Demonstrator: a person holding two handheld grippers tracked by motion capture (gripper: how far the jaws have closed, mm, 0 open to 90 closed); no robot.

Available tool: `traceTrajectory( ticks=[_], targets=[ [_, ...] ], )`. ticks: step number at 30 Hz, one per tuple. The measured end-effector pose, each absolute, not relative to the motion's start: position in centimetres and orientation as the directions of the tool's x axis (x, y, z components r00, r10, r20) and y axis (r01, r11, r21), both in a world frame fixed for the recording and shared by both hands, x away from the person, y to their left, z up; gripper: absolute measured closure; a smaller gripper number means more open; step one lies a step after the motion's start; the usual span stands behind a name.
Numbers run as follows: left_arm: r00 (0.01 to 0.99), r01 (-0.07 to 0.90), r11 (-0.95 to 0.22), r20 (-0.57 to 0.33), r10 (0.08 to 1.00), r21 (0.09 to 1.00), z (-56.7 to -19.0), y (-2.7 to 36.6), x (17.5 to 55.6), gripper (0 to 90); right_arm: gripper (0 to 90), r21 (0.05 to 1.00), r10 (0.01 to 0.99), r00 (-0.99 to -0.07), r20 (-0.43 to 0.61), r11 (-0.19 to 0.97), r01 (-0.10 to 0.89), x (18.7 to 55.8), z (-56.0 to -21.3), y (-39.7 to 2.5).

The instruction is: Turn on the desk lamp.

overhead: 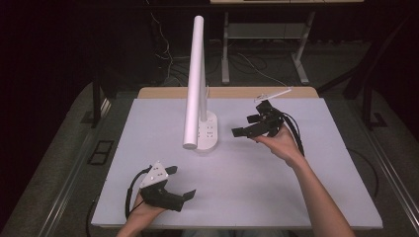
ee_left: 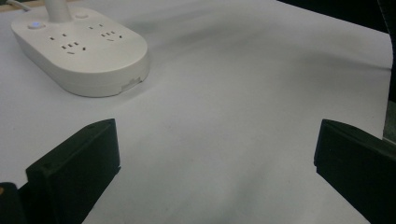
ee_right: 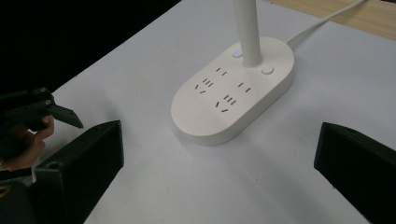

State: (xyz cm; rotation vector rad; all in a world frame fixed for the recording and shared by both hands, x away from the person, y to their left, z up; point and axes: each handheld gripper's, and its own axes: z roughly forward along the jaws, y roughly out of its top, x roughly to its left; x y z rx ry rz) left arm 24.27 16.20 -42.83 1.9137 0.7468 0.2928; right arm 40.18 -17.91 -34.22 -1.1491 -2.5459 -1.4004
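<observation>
The desk lamp [overhead: 199, 89] stands toward the back middle of the white surface [overhead: 257, 182], its oval base [ee_right: 233, 95] carrying sockets, a lit button [ee_right: 237, 52] beside the stem and a plain round button [ee_right: 267, 70] on the stem's other side. The right gripper [overhead: 243, 126] hovers just beside the base, on its right as the high view shows it, jaws spread wide and holding nothing, aimed at the base.

Judging by that aim, the step in hand is likely an approach to the base, perhaps to press a button. To do it well, the jaws should probably narrow so one tip can come down squarely on the button, clear of the stem, and press gently so the base does not slide.

The left gripper [overhead: 184, 198] rests well in front of the base, near the surface's front edge, also wide open and empty.
</observation>
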Motion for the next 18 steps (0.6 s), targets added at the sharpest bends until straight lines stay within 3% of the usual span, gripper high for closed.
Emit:
traceTrajectory(
  ticks=[18],
  targets=[
    [0.781,0.364,-0.293,-0.119,0.613,0.884,-42.8,16.2,24.3,0.0,0.9,0.718,0.6,-0.724,0.34,0.331,0.612,43.3,-33.1,-15.7]
  ],
)
